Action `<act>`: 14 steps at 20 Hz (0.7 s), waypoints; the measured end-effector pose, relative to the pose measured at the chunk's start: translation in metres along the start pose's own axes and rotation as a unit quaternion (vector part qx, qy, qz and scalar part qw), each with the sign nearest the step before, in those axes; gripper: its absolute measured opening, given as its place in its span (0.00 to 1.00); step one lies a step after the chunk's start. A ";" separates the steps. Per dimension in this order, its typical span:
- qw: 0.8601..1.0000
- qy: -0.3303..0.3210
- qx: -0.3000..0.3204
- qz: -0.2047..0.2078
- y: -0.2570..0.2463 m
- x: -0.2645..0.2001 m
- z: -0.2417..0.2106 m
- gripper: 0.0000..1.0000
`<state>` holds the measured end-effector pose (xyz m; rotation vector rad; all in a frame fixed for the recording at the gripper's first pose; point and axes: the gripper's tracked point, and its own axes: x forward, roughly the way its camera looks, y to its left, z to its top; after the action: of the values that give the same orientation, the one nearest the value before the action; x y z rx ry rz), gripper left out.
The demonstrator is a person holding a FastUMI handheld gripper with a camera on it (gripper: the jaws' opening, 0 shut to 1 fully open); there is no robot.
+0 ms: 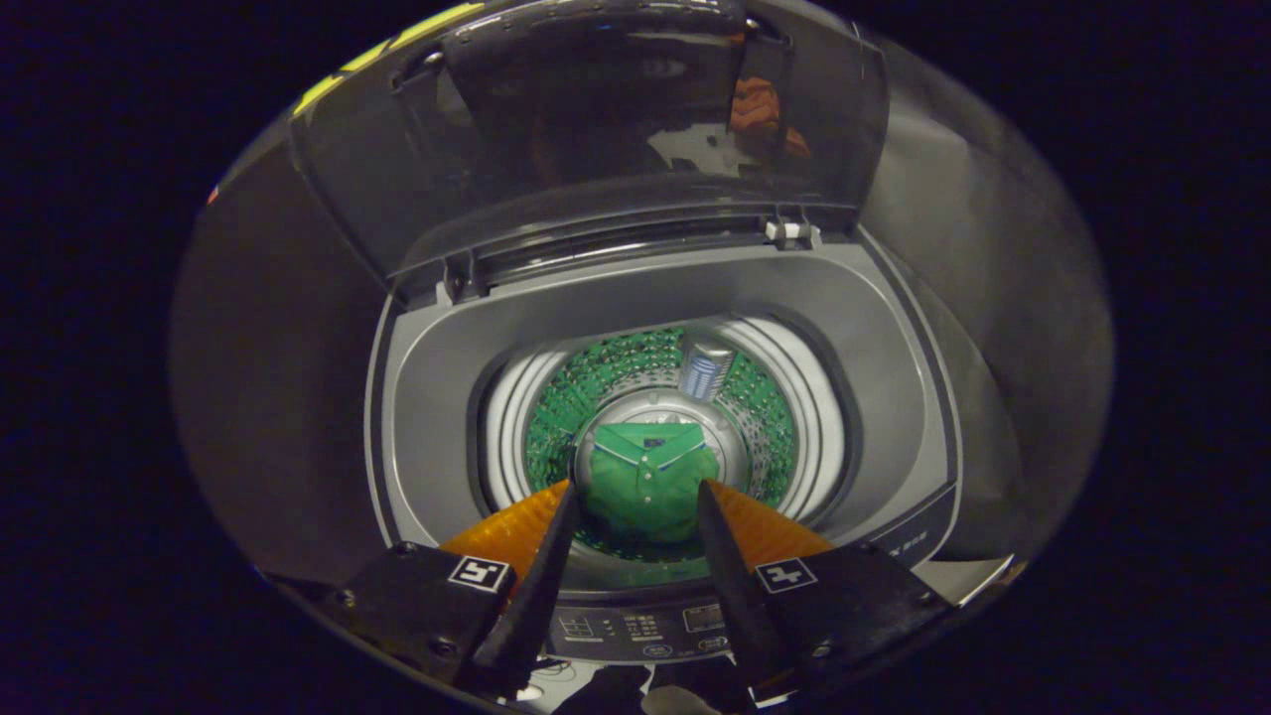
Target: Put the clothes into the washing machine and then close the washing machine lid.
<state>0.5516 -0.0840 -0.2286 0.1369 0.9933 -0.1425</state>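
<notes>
Gripper view shows your fingers [635,506] spread apart above the grey top-loading washing machine [655,298], holding nothing; the green collared shirt [645,477] lies at the drum's bottom, and the dark translucent lid [586,129] stands raised.

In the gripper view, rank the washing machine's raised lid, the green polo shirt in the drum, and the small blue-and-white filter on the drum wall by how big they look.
1. Raised dark translucent lid
2. Green polo shirt, seen between the open gripper fingers
3. Blue-and-white filter

The shirt lies deeper, so it may look smaller than it is.

Dim, fisheye-warped edges, glare on raised lid [596,109].
</notes>
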 end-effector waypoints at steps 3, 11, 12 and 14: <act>1.000 -0.025 -0.011 -0.002 0.002 -0.015 0.009 0.76; 0.990 -0.139 -0.029 0.010 0.017 -0.083 0.056 0.76; 0.988 -0.154 -0.030 0.011 0.017 -0.096 0.064 0.76; 0.983 -0.178 -0.033 0.016 0.020 -0.124 0.080 0.76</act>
<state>0.5545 -0.0719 -0.0799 0.0629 0.6387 -0.1002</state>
